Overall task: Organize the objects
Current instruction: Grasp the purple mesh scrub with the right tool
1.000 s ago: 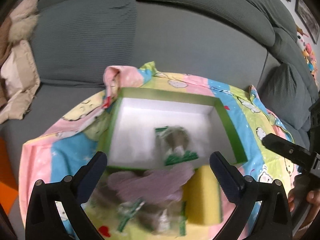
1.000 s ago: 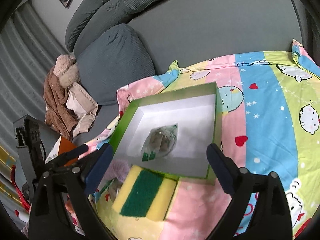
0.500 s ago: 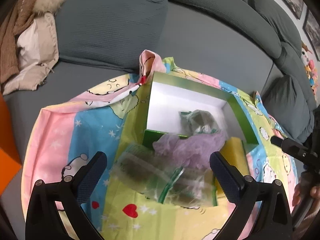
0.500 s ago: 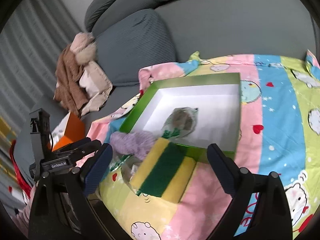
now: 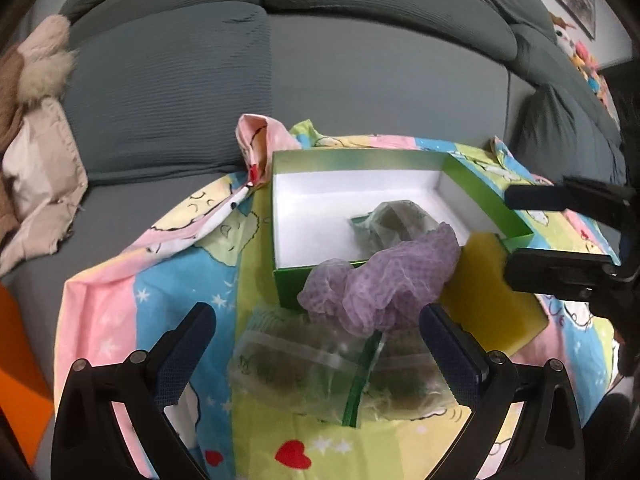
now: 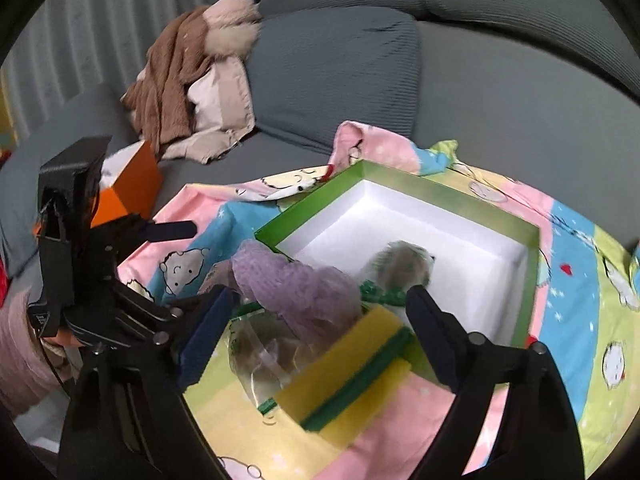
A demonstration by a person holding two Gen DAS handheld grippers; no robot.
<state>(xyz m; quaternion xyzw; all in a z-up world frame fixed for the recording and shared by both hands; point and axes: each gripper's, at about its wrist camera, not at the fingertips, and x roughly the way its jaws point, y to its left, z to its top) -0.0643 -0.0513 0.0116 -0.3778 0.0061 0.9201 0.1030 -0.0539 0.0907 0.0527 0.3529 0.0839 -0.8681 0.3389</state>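
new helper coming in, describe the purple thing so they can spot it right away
On the grey sofa lies a pastel cartoon blanket with an open green box on it. Slumped against the box's near wall is the purple mesh cloth. It is the only crinkly lilac item, lying between a yellow sponge and a clear plastic bag.

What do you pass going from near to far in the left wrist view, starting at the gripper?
Left gripper → clear bags → purple mesh → green box with a bag inside → sofa back.
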